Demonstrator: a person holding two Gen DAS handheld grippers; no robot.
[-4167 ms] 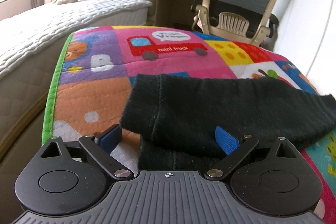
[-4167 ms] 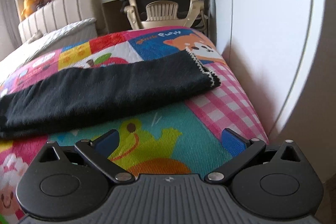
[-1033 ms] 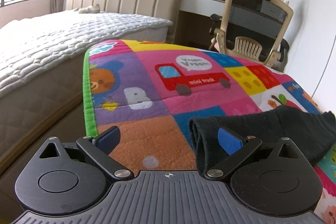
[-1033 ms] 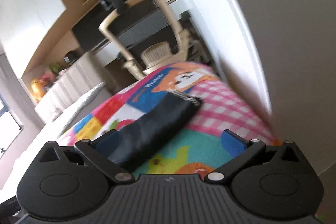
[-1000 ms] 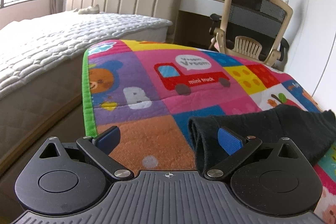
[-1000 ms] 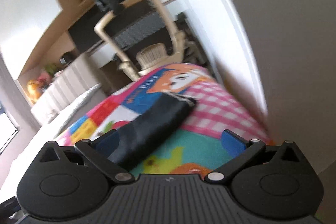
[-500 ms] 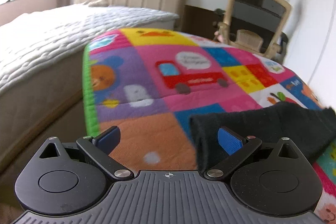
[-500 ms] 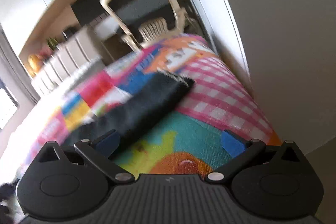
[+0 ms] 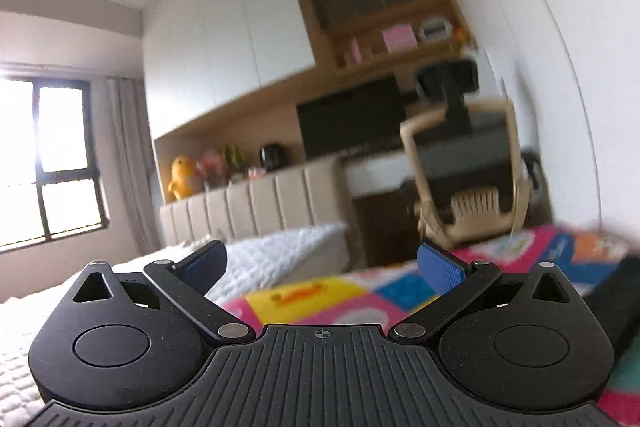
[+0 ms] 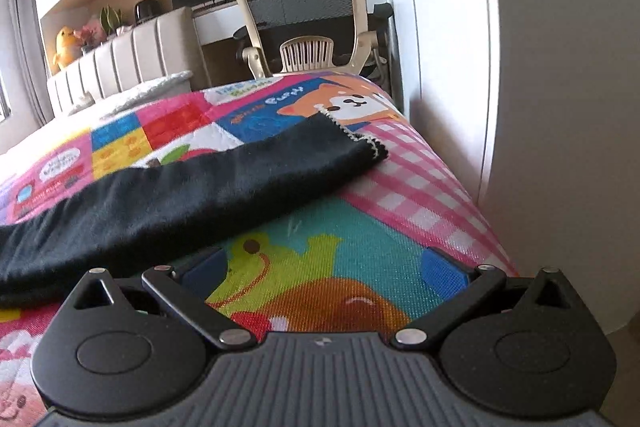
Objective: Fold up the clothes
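Where legible, play mat [image 10: 340, 259] reads "Puppy", perhaps

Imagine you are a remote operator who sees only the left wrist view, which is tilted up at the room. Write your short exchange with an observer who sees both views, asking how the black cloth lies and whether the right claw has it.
Operator: I see only a dark sliver low on my right. How does the black cloth lie?
Observer: In a long folded strip across the play mat, with its white-stitched end toward the wall.
Operator: Is the right claw holding it?
Observer: No. It is open, with only the mat between its fingers; the cloth lies to its left.
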